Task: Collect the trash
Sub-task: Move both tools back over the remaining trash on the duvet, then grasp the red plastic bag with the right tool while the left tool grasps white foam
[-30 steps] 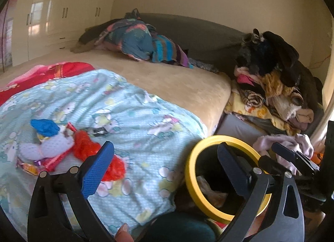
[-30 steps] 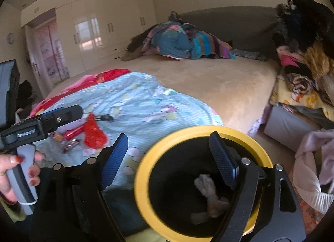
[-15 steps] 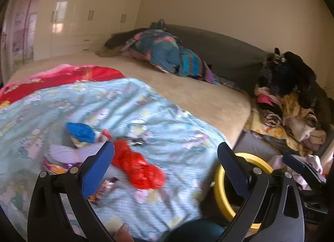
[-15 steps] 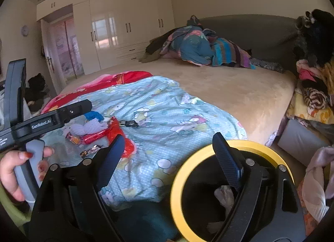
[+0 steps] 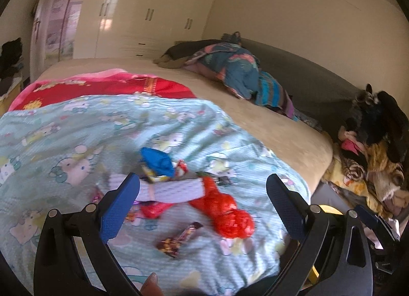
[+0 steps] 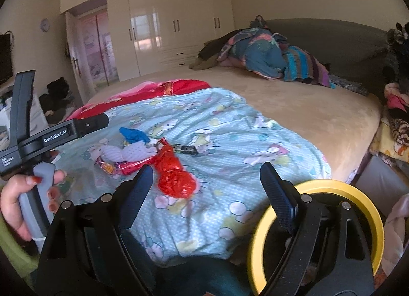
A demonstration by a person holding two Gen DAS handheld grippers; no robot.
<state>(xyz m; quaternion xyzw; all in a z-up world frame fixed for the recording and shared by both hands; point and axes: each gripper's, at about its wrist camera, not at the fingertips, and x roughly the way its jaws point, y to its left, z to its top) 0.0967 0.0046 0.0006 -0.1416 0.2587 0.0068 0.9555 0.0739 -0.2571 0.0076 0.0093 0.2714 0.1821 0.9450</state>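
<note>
From the left wrist we see our left gripper (image 5: 203,193) with its blue pads spread wide and nothing between them, held over a light blue cartoon blanket (image 5: 76,142) on the bed (image 5: 281,137). The trash lies in a small heap on that blanket just past the fingertips: a crumpled red bag (image 5: 227,213), a blue wrapper (image 5: 157,163), a pale lilac cloth (image 5: 173,190) and a dark candy wrapper (image 5: 179,241) a little nearer to us. A sliver of the yellow bin (image 5: 329,210) shows behind the right finger. From the right wrist we see our right gripper (image 6: 204,188), also spread apart and empty, held near the foot of the bed. The red bag (image 6: 175,178) sits between its fingers in the view, with the blue wrapper (image 6: 134,135) and lilac cloth (image 6: 127,154) beyond it. The yellow bin (image 6: 375,222) stands beside the bed, behind the right finger. Our left hand (image 6: 18,204) grips the other tool's grey handle at the left edge.
</note>
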